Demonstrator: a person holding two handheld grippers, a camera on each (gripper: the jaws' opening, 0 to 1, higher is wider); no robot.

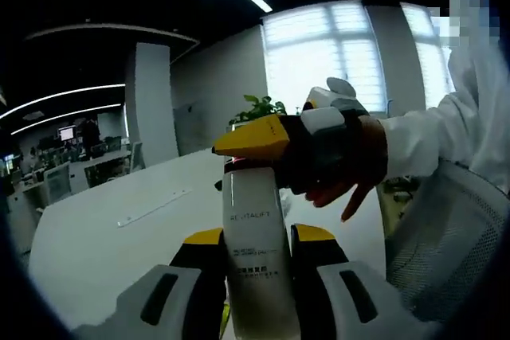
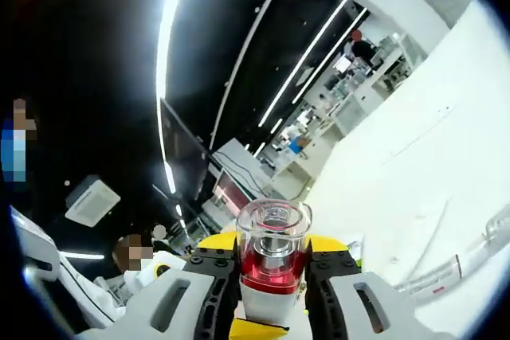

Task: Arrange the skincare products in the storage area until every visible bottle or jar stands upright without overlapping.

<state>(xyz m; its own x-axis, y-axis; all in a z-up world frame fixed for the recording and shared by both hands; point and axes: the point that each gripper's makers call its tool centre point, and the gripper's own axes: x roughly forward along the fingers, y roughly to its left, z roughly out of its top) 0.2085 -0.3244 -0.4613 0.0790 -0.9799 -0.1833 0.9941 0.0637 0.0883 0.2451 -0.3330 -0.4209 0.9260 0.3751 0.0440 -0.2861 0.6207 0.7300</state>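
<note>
Left gripper clamps the white skincare bottle mid-body in the air, right gripper closed on its clear red-collared cap at 12 o'clock; opposing pulls could twist the bottle loose and drop it onto the white table beyond.

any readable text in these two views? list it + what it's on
"REVITALIFT": on the white bottle held between the left gripper's jaws, left gripper view.
Smaller print lower on that bottle: too small to read.
Red mark on the clear plastic packaging lying on the white table, right gripper view: too blurred to read.
The bottle's clear cap with red collar, at the right gripper: no text.
</note>
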